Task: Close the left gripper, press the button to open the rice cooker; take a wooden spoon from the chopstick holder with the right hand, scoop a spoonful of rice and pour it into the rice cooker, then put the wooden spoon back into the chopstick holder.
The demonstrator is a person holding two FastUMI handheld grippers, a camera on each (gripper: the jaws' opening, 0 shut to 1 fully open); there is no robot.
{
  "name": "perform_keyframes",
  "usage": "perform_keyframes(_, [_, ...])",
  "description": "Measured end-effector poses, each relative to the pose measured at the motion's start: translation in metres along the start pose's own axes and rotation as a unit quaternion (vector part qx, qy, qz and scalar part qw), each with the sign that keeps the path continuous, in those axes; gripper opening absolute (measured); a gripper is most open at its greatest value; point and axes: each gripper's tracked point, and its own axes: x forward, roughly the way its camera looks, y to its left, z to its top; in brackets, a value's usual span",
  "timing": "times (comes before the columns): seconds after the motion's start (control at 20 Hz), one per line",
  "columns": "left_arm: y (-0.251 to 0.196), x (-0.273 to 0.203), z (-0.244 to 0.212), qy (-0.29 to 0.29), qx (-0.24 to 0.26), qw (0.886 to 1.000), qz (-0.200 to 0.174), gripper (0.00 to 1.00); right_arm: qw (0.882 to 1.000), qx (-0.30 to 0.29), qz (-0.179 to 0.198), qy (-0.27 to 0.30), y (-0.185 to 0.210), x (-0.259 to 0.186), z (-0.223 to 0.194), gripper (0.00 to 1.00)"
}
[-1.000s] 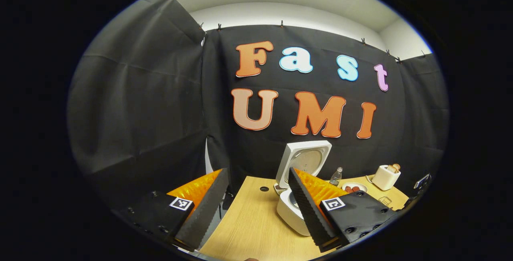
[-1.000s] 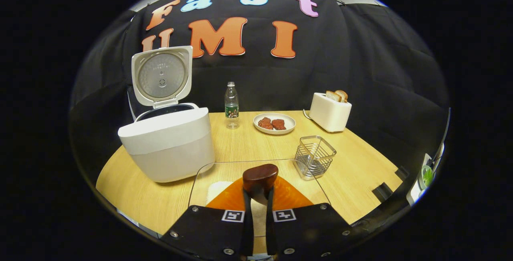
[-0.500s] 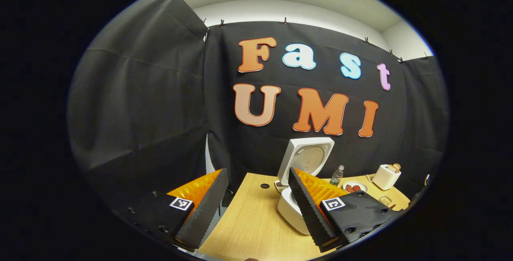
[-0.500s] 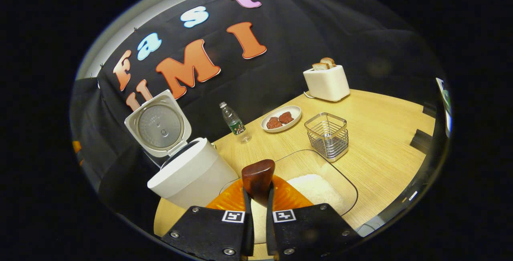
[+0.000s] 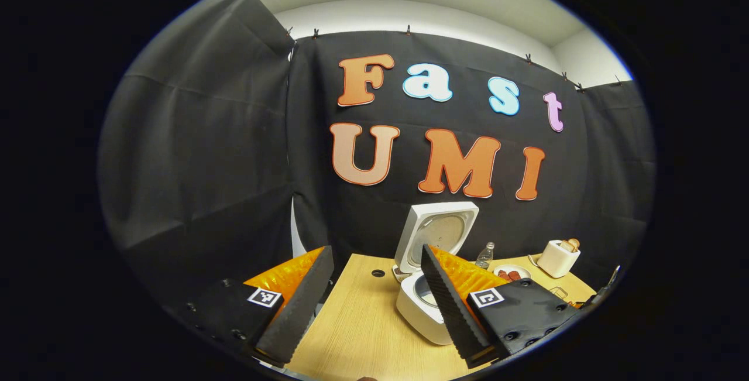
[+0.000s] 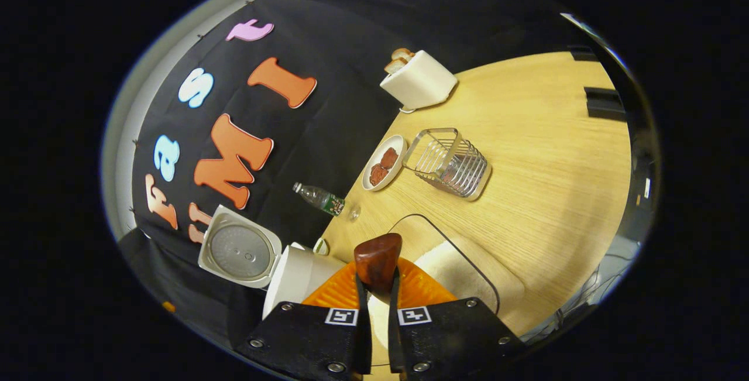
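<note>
In the right gripper view, the right gripper [image 6: 375, 302] is seen with its jaws drawn almost together, and the dark brown wooden spoon [image 6: 377, 261] is clamped between the two fingers. Only the rounded end of the spoon stands above the fingertips; the rest of it is hidden by the gripper body, so which end is held cannot be told. The view is strongly tilted. Just behind the spoon lies a clear shallow rectangular tray of white rice [image 6: 468, 267], its near part cut off by the gripper.

The white rice cooker [image 6: 295, 278] is found just left of the tray, with its square lid [image 6: 240, 246] standing open; its inner pot is not visible from here. A clear plastic water bottle [image 6: 325, 201] is seen beyond the cooker. Beyond the tray stands the silver wire chopstick holder [image 6: 449, 161], and a white plate of reddish-brown pieces [image 6: 383, 163] is just beside it. A white toaster with bread slices [image 6: 418, 79] is farther back on the light wooden table [image 6: 556, 153].

In the left gripper view, the left gripper [image 5: 374, 305] is held with its jaws wide apart and nothing between them. The open cooker is partly covered by one finger [image 5: 450, 305], and the table's far items are too small to make out clearly.
</note>
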Motion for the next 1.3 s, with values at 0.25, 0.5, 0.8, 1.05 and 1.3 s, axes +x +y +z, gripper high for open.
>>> perform_keyframes(0.25, [0.002, -0.001, 0.002, -0.001, -0.004, 1.0, 0.004, 1.0, 0.998, 0.063, 0.019, 0.013, 0.0, -0.001, -0.001, 0.11])
perform_keyframes(0.5, [0.008, -0.007, 0.011, -0.012, -0.006, 1.0, 0.009, 1.0, 0.995, 0.098, 0.029, 0.014, 0.004, -0.006, 0.007, 0.1])
perform_keyframes(0.8, [0.009, -0.013, 0.017, -0.02, -0.008, 1.0, 0.01, 1.0, 0.992, 0.118, 0.038, 0.003, 0.016, -0.016, 0.031, 0.1])
perform_keyframes(1.05, [0.009, -0.02, 0.012, -0.017, -0.008, 1.0, 0.009, 1.0, 0.993, 0.112, 0.04, 0.002, 0.028, -0.019, 0.038, 0.1])
perform_keyframes(1.3, [0.015, -0.026, 0.011, -0.015, -0.011, 1.0, 0.015, 1.0, 0.986, 0.158, 0.058, 0.001, 0.052, -0.028, 0.052, 0.1])
